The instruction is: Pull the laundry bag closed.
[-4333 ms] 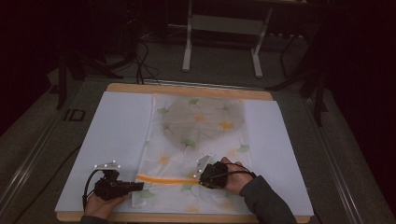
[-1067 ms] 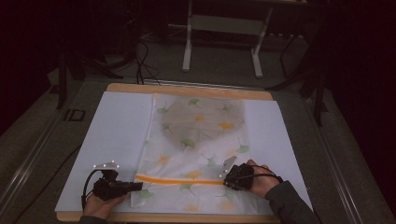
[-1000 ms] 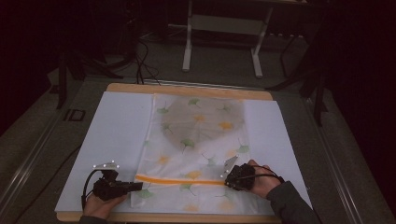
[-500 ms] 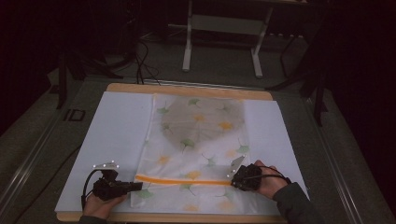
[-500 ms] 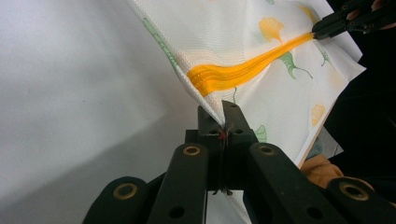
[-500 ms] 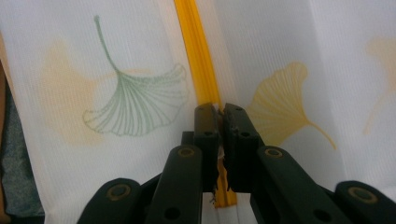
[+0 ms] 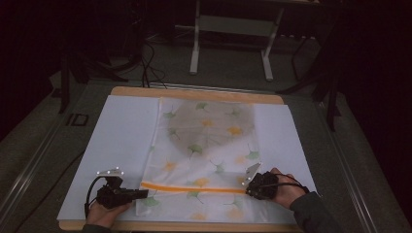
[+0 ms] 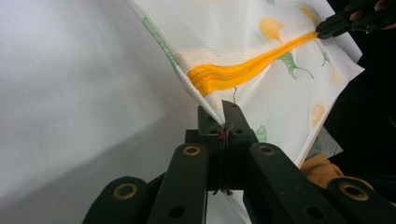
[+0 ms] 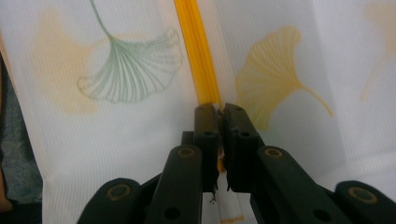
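The cloth (image 7: 204, 150) is spread on the table (image 7: 121, 131). Its orange band (image 7: 192, 188) is pinched at 2 ends: L gripper (image 7: 141, 194) and R gripper (image 7: 248, 187), both clamped on it.

Perhaps "ID" on the floor (image 7: 77, 120)
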{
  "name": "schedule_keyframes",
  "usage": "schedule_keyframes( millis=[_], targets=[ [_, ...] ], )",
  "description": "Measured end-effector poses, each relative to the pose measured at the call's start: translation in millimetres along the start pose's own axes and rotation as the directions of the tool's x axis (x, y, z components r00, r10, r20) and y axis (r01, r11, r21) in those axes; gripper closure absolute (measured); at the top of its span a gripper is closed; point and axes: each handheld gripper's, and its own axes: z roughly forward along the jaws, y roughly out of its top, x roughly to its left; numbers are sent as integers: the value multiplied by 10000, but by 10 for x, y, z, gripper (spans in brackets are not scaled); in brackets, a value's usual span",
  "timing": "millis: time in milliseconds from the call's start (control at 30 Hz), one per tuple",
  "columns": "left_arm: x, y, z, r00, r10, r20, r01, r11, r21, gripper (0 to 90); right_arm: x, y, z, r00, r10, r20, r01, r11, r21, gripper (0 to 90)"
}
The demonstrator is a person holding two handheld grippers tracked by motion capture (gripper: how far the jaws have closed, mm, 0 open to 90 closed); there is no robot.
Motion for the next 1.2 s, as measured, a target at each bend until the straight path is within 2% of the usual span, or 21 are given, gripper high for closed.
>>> schedule_keyframes(
  millis=[433,700,800,933,1067,1200],
  targets=[
    [4,-5,13,10000,-49,18,49,10000,47,886,-45,-226,-71,9990,448,-4,-448,9990,-29,850],
    [13,-12,29,9998,-195,-5,195,9996,194,886,-45,-281,-93,9985,544,-43,-544,9984,-168,850],
    [8,-14,22,9999,-115,-4,115,9998,153,885,-46,-287,-91,9982,605,-44,-606,9980,-196,849],
    [-6,-18,0,9997,79,-229,-73,9997,232,849,-57,-306,-81,9972,723,-173,-730,9964,-433,832],
    [13,-38,-71,9991,76,-414,-75,10000,39,791,-79,-340,-101,9948,963,-347,-986,9923,-749,738],
    [21,-51,-131,9977,182,-647,-184,9998,-34,752,-110,-396,-124,9885,1466,-364,-1503,9791,-1374,692]
  ],
)
